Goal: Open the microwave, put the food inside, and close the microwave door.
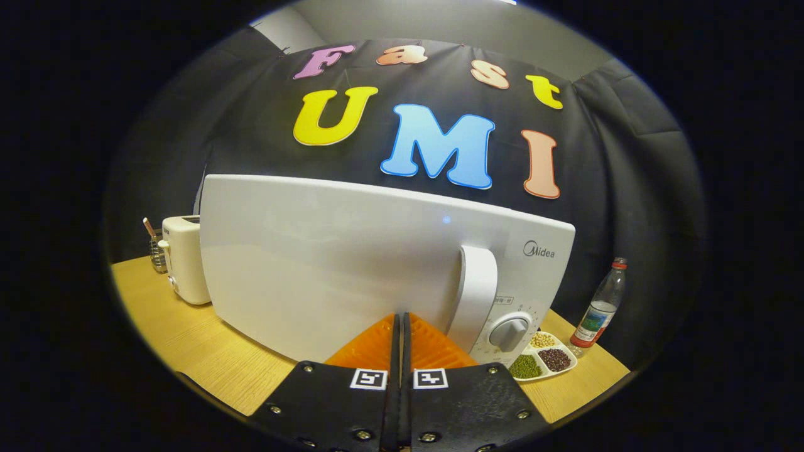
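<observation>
I am holding my tool (402, 320) clenched, its fingers pressed together with nothing between them, tips right up at the microwave's door (326, 263). The microwave (527, 276) is sitting on the tabletop (188, 345), door closed, handle (475, 295) just beside my fingertips (a toaster (183, 267), bean tray (545, 359) and bottle (600, 314) are flanking it).

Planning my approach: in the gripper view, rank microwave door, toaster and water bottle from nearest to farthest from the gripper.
Gripper, jaws shut.
1. Microwave door, just ahead of the fingertips.
2. Water bottle, right of the microwave, and toaster, left of it: both farther, too close to call.
</observation>
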Tool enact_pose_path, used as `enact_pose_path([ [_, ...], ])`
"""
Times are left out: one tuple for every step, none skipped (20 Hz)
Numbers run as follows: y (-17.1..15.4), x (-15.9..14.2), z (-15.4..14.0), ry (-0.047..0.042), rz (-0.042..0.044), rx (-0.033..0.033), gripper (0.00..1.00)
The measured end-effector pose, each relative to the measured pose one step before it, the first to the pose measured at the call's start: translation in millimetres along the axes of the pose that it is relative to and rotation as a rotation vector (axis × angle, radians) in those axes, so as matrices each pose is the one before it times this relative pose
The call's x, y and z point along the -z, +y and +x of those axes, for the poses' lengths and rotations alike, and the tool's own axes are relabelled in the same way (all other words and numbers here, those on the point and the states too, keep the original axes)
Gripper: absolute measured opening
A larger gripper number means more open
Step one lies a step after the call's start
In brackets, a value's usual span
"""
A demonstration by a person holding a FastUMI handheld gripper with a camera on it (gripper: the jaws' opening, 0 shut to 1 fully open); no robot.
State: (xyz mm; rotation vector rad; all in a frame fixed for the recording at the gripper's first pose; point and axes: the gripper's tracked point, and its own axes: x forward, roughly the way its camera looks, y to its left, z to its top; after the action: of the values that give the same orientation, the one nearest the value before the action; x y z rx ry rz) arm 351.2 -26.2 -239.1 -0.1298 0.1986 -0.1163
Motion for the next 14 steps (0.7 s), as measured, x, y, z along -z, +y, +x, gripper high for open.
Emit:
enact_pose_path([
  [-2.76, -0.66, 7.37, -0.00542, 0.00458, 0.00776, 0.01],
  [-2.64, 6.75, 0.01, 0.04713, 0.00991, -0.01114, 0.01],
  [2.58, -5.32, -0.05, -0.03153, -0.00886, 0.01798, 0.01],
  [-0.95, 1.02, -3.54, 0.00455, -0.05689, 0.01269, 0.01],
  [1.06, 1.49, 0.75, -0.00013, -0.034, 0.00579, 0.01],
  [6.34, 0.85, -5.42, 0.01537, 0.00449, -0.02434, 0.01],
  [5.7, 0.63, -6.5, 0.01301, 0.02199, -0.02814, 0.01],
  [4.26, -1.04, -10.74, 0.01099, 0.02291, -0.02232, 0.01],
  [2.44, -2.57, -10.02, -0.00072, 0.01444, -0.01925, 0.01],
  [2.78, -2.07, -11.53, -0.00077, 0.0076, -0.01454, 0.01],
  [2.46, -0.53, -10.26, 0.00102, 0.00486, -0.01527, 0.01],
  [3.69, -1.07, -13.51, 0.00087, 0.0123, -0.02184, 0.01],
  [3.24, 1.33, -10.87, 0.00664, 0.01579, -0.02254, 0.01],
  [3.27, -1.81, -15.02, 0.00245, 0.02615, -0.02405, 0.01],
])
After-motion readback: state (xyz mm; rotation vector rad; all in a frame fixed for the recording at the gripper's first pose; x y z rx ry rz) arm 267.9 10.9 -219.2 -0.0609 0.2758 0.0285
